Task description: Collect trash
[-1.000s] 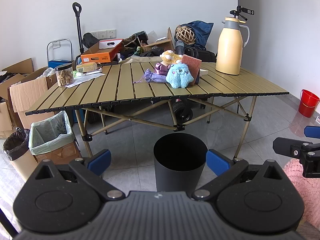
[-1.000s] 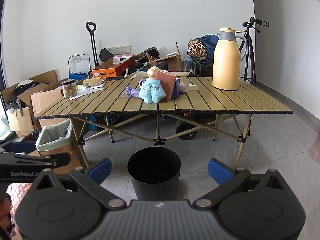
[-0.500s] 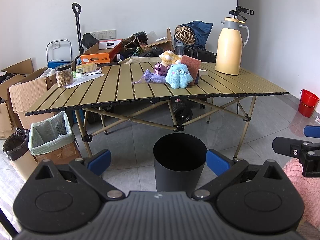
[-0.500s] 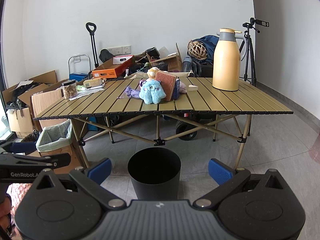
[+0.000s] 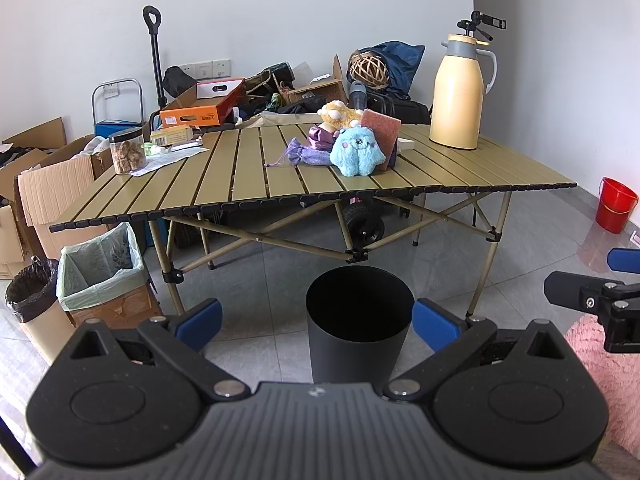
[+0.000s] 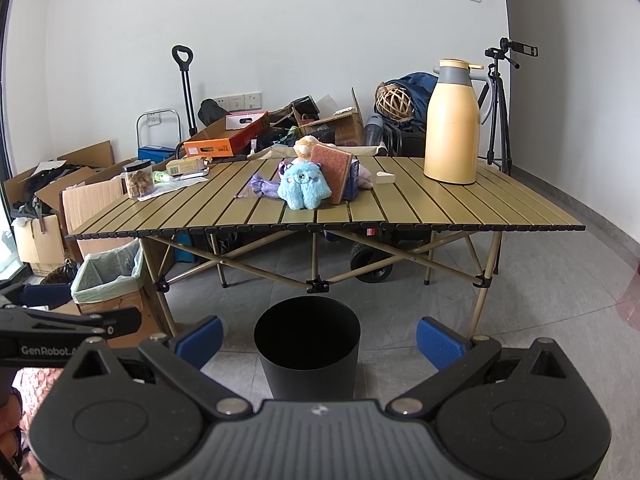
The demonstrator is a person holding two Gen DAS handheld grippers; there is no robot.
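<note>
pre-grasp, nothing picked yet — left gripper [image 5: 316,320] and right gripper [image 6: 318,338] both spread wide, empty. black bin [image 5: 359,324] on floor before counter [image 5: 256,184]. next: reach for trash on counter.

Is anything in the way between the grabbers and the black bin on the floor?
No. Both the left gripper and the right gripper are open, with only bare floor between them and the black bin.

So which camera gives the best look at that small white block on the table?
The right wrist view: the white block lies in the open beside the toys, apart from the yellow jug. In the left wrist view only a sliver peeks from behind the red pad.
</note>
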